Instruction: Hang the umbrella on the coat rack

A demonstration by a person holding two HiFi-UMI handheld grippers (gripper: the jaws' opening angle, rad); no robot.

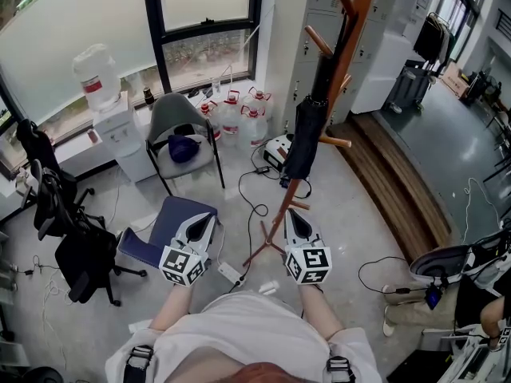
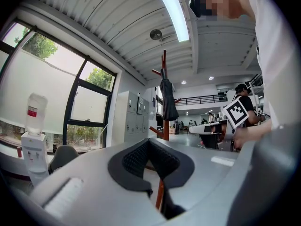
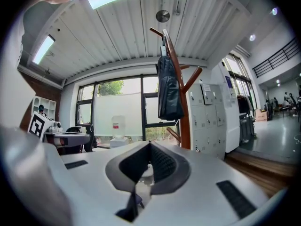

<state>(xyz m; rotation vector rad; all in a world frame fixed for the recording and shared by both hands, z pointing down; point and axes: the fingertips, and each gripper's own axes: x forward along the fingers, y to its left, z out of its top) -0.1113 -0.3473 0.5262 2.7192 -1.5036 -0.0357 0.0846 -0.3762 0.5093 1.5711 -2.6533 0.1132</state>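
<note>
A folded black umbrella (image 1: 306,136) hangs from a peg of the brown wooden coat rack (image 1: 345,48), well ahead of both hands. It also shows as a dark umbrella (image 3: 169,87) on the rack (image 3: 182,108) in the right gripper view, and far off as the umbrella (image 2: 168,100) in the left gripper view. My left gripper (image 1: 200,226) and right gripper (image 1: 299,222) are held low near my body, both shut with nothing between the pads (image 3: 162,163). Neither touches the umbrella or the rack.
A grey chair (image 1: 182,138) and a blue folding seat (image 1: 169,223) stand left of the rack. Water bottles (image 1: 239,112) sit by the window, next to a water dispenser (image 1: 112,118). Cables and a power strip (image 1: 230,273) lie on the floor. Black office chair (image 1: 68,230) at left.
</note>
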